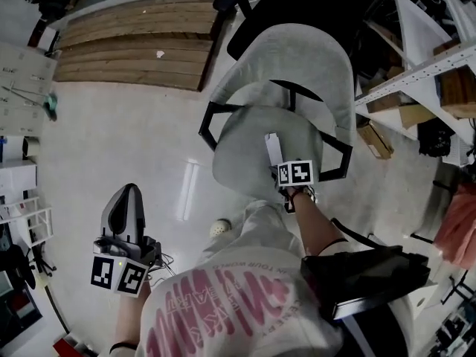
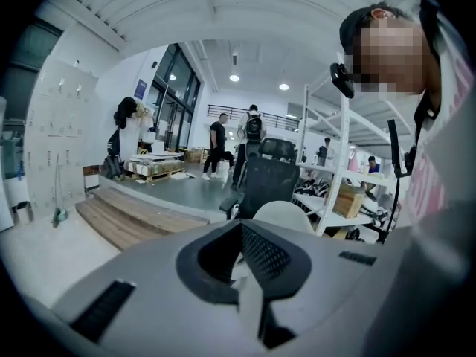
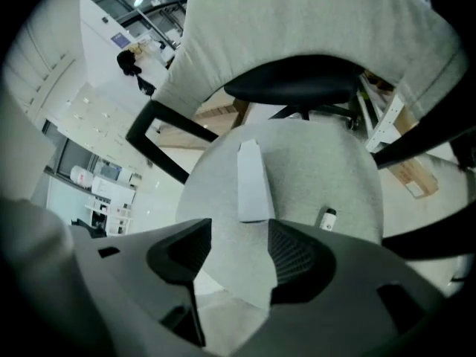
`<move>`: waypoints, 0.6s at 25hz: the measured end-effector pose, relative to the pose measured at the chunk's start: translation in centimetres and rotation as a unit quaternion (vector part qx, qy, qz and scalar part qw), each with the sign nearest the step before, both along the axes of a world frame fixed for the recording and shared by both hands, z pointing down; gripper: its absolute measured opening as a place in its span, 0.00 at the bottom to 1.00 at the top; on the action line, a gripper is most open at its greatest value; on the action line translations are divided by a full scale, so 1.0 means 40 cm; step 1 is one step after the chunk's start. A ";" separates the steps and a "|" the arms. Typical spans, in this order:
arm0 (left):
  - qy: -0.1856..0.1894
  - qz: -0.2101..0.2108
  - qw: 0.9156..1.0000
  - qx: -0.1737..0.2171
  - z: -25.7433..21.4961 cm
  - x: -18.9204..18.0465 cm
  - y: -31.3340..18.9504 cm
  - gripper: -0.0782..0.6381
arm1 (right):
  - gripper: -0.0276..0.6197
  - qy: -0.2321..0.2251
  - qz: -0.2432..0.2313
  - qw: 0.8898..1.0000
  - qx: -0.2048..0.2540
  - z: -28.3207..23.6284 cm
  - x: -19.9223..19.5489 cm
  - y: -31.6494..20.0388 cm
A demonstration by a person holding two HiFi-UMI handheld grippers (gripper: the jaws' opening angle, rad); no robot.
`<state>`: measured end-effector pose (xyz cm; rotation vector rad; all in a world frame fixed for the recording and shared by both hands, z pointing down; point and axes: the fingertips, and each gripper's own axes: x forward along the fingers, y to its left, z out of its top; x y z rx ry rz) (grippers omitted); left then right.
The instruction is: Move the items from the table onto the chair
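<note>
On the chair seat [image 3: 327, 169], white box [image 3: 251, 181] lies lengthwise toward the backrest [image 3: 297, 21]; right tool [image 3: 236, 233] released.

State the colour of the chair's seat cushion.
The seat cushion is light grey, clearest in the head view.

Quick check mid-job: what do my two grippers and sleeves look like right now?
Both the left gripper and right gripper are grey plastic with dark ribbed pads; each carries a white cube of black square markers. Thin cables trail by the left one. You wear a white short-sleeved shirt with pink lettering.
</note>
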<state>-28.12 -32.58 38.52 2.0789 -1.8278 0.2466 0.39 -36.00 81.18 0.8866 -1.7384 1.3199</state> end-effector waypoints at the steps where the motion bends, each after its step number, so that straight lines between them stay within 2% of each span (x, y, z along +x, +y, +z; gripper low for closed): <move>1: 0.007 0.012 1.000 0.008 -0.003 -0.004 0.003 0.12 | 0.41 -0.014 0.022 1.000 0.009 -0.031 -0.004 -0.003; 4: 0.036 0.043 0.998 0.036 -0.017 -0.007 0.018 0.12 | 0.39 -0.058 0.111 0.990 0.059 -0.164 0.025 -0.012; 5: 0.044 0.056 0.996 0.046 -0.027 -0.005 0.023 0.12 | 0.33 -0.071 0.151 0.983 0.084 -0.219 0.047 -0.017; 7: 0.050 0.090 0.992 0.069 -0.053 0.001 0.034 0.12 | 0.07 -0.100 0.226 0.960 0.133 -0.331 0.089 -0.017; 8: 0.051 0.107 0.990 0.080 -0.066 0.002 0.041 0.12 | 0.06 -0.119 0.251 0.948 0.154 -0.386 0.102 -0.011; 10: 0.055 0.136 0.984 0.099 -0.087 0.000 0.059 0.12 | 0.06 -0.150 0.276 0.929 0.196 -0.491 0.112 0.015; 13: 0.071 0.177 0.975 0.111 -0.107 0.004 0.094 0.12 | 0.06 -0.167 0.280 0.909 0.260 -0.632 0.114 0.083; 15: 0.079 0.201 0.969 0.118 -0.115 0.013 0.113 0.12 | 0.06 -0.181 0.282 0.892 0.304 -0.731 0.112 0.129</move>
